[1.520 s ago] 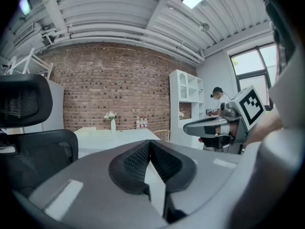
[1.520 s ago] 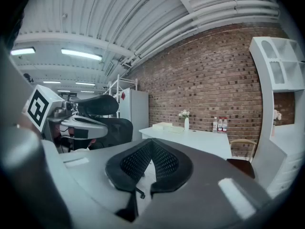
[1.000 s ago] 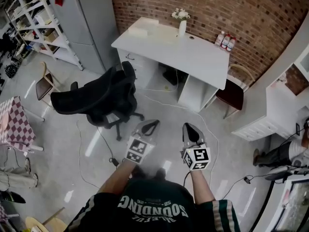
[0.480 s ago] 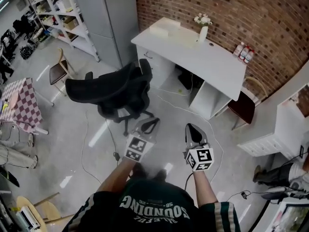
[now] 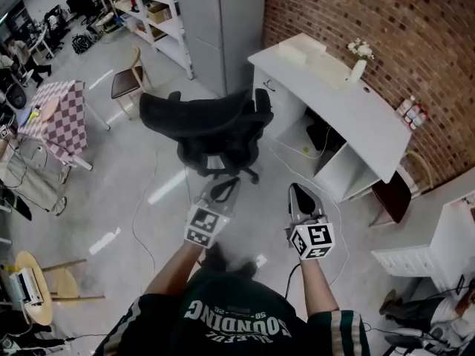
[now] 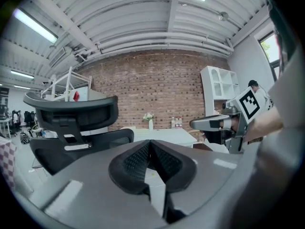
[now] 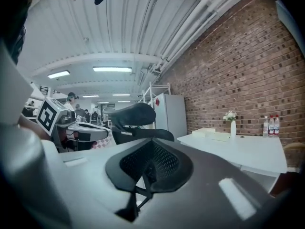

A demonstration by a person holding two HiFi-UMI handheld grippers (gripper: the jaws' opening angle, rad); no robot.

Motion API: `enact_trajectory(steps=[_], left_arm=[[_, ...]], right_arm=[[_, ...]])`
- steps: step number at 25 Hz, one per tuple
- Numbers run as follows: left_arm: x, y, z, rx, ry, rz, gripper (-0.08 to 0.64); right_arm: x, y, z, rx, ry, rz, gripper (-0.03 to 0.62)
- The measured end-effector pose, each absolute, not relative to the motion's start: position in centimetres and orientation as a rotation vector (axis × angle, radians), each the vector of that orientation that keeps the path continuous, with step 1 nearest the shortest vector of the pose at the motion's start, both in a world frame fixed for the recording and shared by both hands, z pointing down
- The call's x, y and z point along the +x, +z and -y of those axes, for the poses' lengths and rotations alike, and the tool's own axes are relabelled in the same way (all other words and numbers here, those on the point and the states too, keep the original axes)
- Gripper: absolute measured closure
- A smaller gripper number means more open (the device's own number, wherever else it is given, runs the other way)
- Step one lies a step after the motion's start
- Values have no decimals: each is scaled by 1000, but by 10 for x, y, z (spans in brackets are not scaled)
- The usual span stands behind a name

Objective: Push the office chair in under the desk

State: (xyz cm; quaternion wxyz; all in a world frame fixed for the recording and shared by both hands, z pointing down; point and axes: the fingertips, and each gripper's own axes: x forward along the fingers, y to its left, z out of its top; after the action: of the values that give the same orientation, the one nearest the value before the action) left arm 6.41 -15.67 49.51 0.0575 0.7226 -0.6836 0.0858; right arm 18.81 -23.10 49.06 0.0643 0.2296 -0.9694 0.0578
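Note:
The black office chair (image 5: 211, 124) stands on the grey floor, out in front of the white desk (image 5: 334, 99) by the brick wall, its backrest toward me. Both grippers are held level in front of me, short of the chair and touching nothing. My left gripper (image 5: 224, 190) is shut and empty, pointing at the chair's base. My right gripper (image 5: 298, 196) is shut and empty too, to the chair's right. The left gripper view shows the chair (image 6: 71, 123) at left behind the shut left gripper (image 6: 150, 144). In the right gripper view, the chair (image 7: 136, 118) and desk (image 7: 233, 149) lie beyond the shut right gripper (image 7: 151, 147).
Cables (image 5: 152, 191) trail over the floor near the chair. A grey cabinet (image 5: 223, 13) and shelves (image 5: 156, 10) stand behind it. A checkered table (image 5: 56, 113) and a wooden chair (image 5: 126, 84) are at left. A dark red chair (image 5: 393, 195) sits beside the desk's right end. A vase (image 5: 358, 65) stands on the desk.
The view has swung left, so chair and desk now sit further right in it. Both grippers have moved forward toward the chair, still shut.

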Motion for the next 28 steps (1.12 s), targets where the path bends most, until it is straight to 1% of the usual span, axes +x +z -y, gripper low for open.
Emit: enact_trajectory(steps=[7,15,17,22,25,28], left_arm=[[-9,462,121,2083,301,2249,549],[-79,446,99,2022,309,2325,548],[-92,441,95,2036,306,2325,522],[-135,429,83,2002,286,2363,514],[-156,427,80,2001,261,2343,457],[-169,426,83,2018,256,2336,432]], right_arm=[[134,462,225,570,131,2995,604],[79,442,217,508,86,3015,604],[66,439,215,497,72,3011,604],[41,431,217,508,49,3014,606],[26,427,216,525,41,3022,604],[15,424,216,526,40,3030,603]])
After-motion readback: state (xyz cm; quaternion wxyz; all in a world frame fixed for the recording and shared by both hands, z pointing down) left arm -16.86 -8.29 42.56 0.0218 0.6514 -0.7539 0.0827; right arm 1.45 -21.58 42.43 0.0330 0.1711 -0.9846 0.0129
